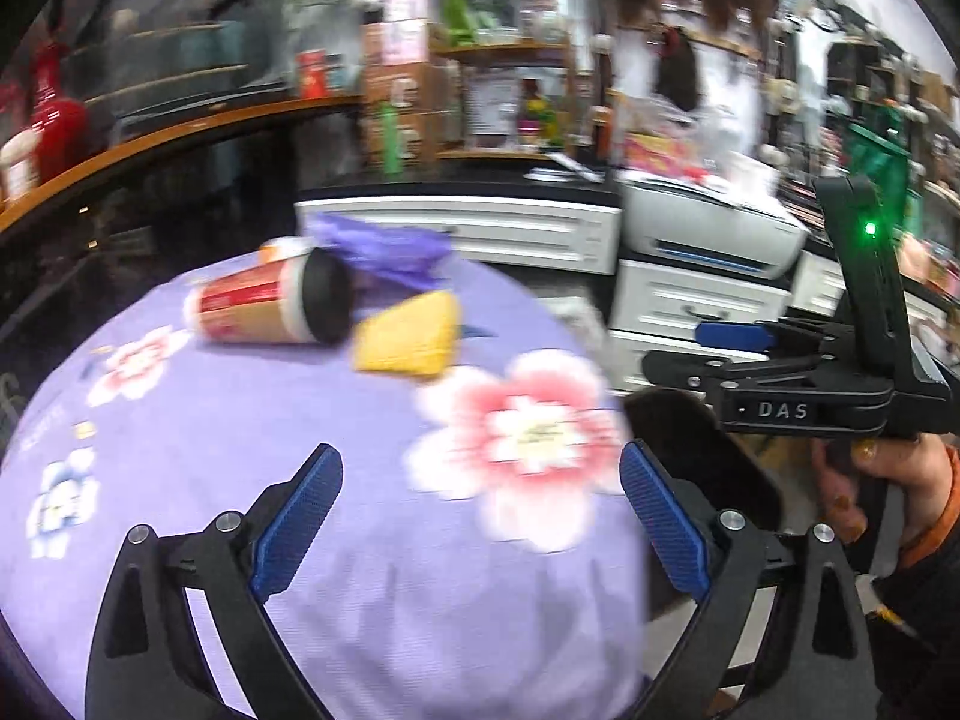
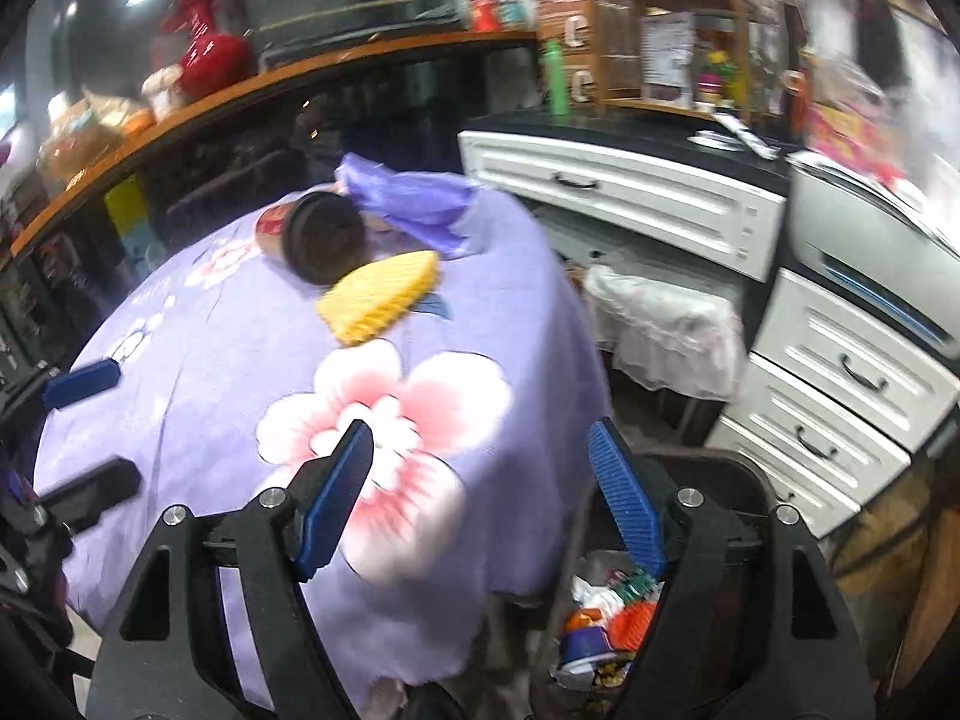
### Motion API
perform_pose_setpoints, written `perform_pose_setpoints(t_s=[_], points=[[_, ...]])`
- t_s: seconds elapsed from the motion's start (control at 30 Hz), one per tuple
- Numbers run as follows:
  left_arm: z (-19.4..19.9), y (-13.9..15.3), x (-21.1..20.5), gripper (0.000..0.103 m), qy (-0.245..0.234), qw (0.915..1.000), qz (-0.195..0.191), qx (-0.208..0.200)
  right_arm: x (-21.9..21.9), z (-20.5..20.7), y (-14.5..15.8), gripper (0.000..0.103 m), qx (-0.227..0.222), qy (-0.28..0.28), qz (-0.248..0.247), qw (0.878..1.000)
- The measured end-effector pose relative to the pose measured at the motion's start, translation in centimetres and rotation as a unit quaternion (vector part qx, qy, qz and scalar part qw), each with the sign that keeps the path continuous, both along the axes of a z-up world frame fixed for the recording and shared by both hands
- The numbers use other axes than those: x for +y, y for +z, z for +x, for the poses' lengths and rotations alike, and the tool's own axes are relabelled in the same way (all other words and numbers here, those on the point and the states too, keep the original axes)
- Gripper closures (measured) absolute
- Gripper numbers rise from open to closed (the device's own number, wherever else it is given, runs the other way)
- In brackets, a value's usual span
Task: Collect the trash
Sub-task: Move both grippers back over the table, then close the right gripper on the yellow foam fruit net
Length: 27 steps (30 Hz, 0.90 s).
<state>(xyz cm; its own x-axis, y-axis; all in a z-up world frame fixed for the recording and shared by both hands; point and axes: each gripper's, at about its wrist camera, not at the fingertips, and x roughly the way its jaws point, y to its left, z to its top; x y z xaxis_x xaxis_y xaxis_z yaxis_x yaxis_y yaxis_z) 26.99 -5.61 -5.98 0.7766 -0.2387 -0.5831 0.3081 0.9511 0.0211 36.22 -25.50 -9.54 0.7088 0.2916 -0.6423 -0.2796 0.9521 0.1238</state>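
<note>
Lying on its side on the lilac floral tablecloth (image 1: 180, 468): a red and tan paper cup (image 1: 264, 305) with a black lid, long axis roughly level across the left wrist view, lid end pointing right toward the yellow foam wedge (image 1: 411, 333). Just right of the cup lid and close beside it, that wedge, flat on the cloth, broad ribbed edge facing right and slightly away. Behind the cup, at the far rim of the table, a crumpled purple plastic bag (image 1: 384, 249); touching the cup or not, cannot tell.

Left gripper (image 1: 480, 516) spread wide, blue pads well apart, nothing between them, hovering over the big pink flower print nearer than the cup. Right gripper (image 2: 483, 495) likewise wide open and empty, near the table edge, well apart from the cup (image 2: 312, 234). Below its right finger, a dark trash bin (image 2: 744, 480) beside the table, wrappers and scraps inside.
</note>
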Motion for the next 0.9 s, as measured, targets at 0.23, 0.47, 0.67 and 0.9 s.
perform_pose_setpoints(t_s=[0.23, 0.47, 0.67, 0.9], points=[[1.8, 0.0, 6.6, 0.008, 0.069, 0.9974, 0.018, 0.007, 6.3, 5.6, -0.7, 0.029, 0.036, 0.044, -0.008, 0.998], [3.8, -0.8, 10.2, 0.008, 0.094, 0.9948, 0.034, 0.02, 11.3, 10.8, -1.8, 0.029, 0.077, 0.071, -0.032, 0.994], [5.9, -1.2, 11.6, 0.008, 0.089, 0.9936, 0.066, 0.021, 13.4, 13.8, -2.6, 0.029, 0.099, 0.071, -0.047, 0.991], [7.3, -1.6, 12.1, 0.008, 0.087, 0.994, 0.062, 0.024, 14.3, 14.9, -3.7, 0.047, 0.1, 0.064, -0.075, 0.99]])
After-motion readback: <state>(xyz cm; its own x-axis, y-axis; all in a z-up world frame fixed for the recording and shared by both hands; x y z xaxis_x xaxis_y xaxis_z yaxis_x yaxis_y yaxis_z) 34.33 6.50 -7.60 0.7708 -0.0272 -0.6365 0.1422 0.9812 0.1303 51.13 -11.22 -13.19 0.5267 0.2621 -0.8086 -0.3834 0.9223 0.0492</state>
